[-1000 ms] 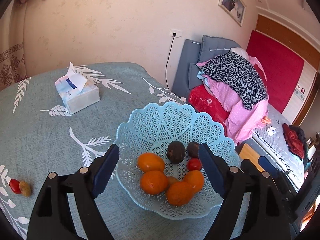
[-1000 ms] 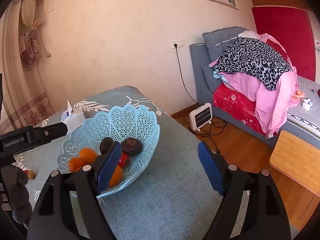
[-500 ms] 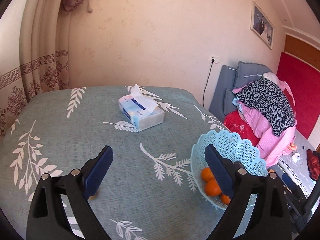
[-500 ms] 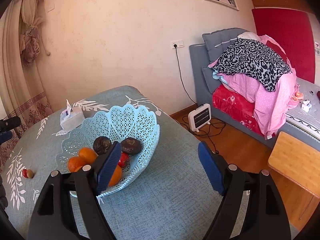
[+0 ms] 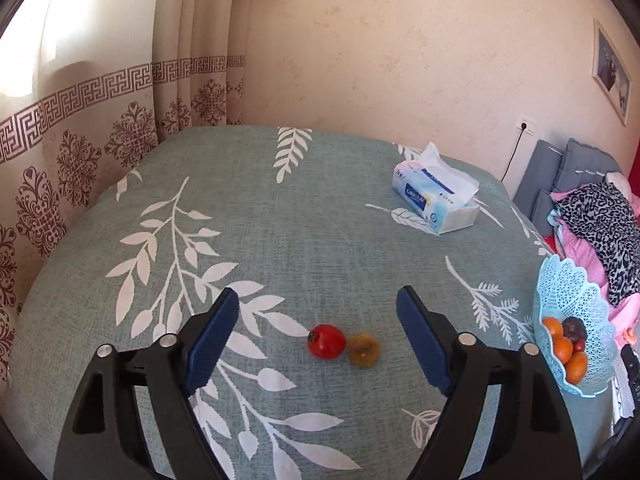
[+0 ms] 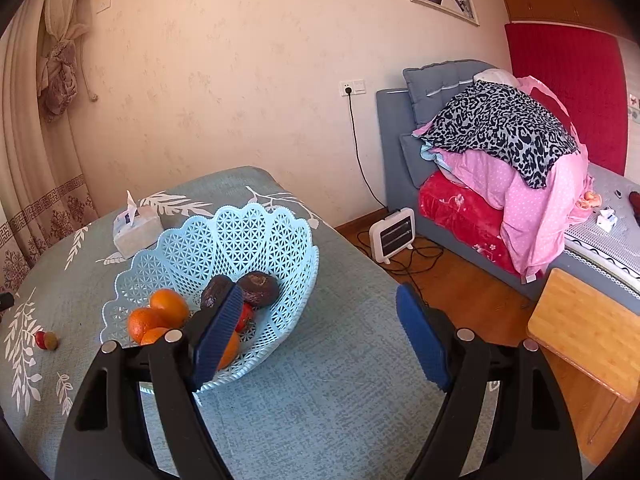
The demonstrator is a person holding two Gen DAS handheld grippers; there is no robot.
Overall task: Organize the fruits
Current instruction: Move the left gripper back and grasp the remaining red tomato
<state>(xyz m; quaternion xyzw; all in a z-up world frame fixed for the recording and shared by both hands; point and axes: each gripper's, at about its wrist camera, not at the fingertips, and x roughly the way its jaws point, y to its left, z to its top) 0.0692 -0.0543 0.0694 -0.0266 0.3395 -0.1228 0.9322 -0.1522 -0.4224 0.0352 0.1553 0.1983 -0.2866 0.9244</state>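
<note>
A small red tomato (image 5: 326, 341) and a yellow-brown fruit (image 5: 363, 350) lie touching each other on the teal leaf-print tablecloth (image 5: 280, 220). My left gripper (image 5: 317, 294) hovers over them with its jaws closing. Both fruits show in the gap between the blue pads, and neither pad touches them. The pale blue lattice basket (image 6: 240, 216) holds oranges (image 6: 168, 308), two dark fruits (image 6: 258, 288) and a small red one (image 6: 245, 316). My right gripper (image 6: 320, 292) stands open and empty just right of the basket. The same two loose fruits (image 6: 46, 339) appear small at the far left.
A tissue pack (image 5: 436, 200) lies at the back of the table, and the basket (image 5: 568, 280) sits near the table's right edge. Curtains (image 5: 80, 140) hang behind the table. Off the table stand a small white heater (image 6: 394, 236), a sofa piled with clothes (image 6: 500, 140) and a wooden side table (image 6: 588, 328).
My left gripper has swung left, from over the basket to the two loose fruits, and has left the right wrist view. Its jaws widened, then narrowed. The right gripper stayed put.
</note>
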